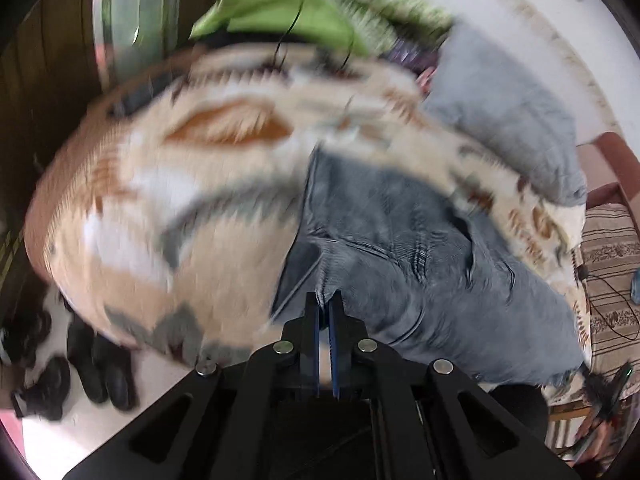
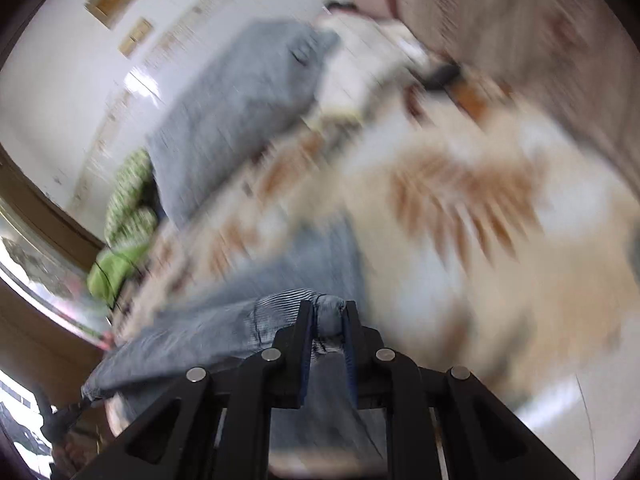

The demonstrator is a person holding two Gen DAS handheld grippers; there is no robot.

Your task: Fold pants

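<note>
I'm clamping the grey-blue corduroy pants (image 1: 404, 240) in both claws: left gripper (image 1: 327, 300) pinching a thin edge, right gripper (image 2: 329, 312) gripping a bunched fold. Pants are lying on the cream patterned blanket (image 1: 168, 208), long axis stretching ahead-right of my left claw.

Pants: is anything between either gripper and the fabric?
Nothing visible. The left gripper is shut on a thin edge of the pants, and the right gripper clamps a bunched fold, over the patterned blanket.
</note>
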